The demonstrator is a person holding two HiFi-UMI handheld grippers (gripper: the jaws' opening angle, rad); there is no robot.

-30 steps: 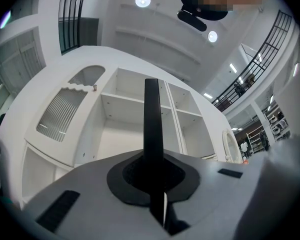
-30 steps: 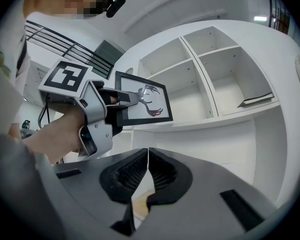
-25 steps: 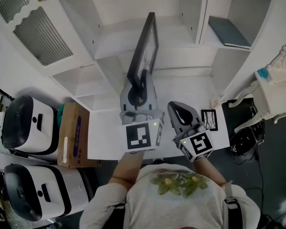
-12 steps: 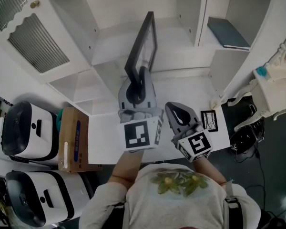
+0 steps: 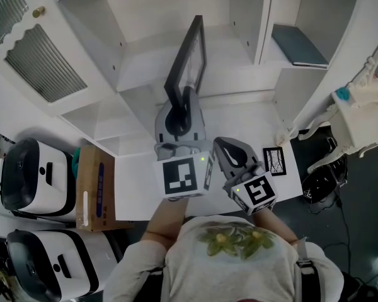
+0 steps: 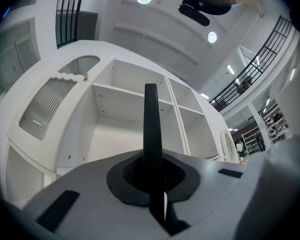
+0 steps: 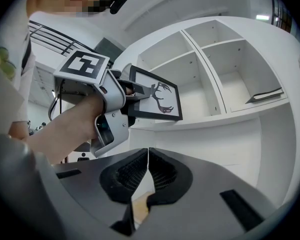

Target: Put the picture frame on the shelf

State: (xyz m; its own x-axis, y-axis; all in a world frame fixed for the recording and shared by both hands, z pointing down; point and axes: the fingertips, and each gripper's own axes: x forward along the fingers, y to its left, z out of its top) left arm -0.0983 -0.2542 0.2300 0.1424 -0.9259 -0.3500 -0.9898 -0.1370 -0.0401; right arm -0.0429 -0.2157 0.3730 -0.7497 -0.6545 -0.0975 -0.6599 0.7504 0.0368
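Observation:
A black picture frame [image 5: 189, 58] with a deer-antler print [image 7: 157, 95] stands on edge in the air, in front of the white shelf unit [image 5: 145, 61]. My left gripper [image 5: 179, 115] is shut on the frame's lower edge, and in the left gripper view the frame [image 6: 151, 129] rises as a thin dark bar from between the jaws. My right gripper [image 5: 230, 151] hangs just right of the left one, shut with nothing in it [image 7: 148, 156].
A second small framed picture [image 5: 274, 160] lies on the white counter at the right. A dark book [image 5: 300, 46] lies in the right shelf compartment. A cardboard box [image 5: 96, 187] and two white machines [image 5: 28, 178] stand at the left. A white ornate stand [image 5: 359, 115] is at the right.
The whole view has drifted slightly; both grippers and the frame keep the same pose, with the frame still held up before the shelf.

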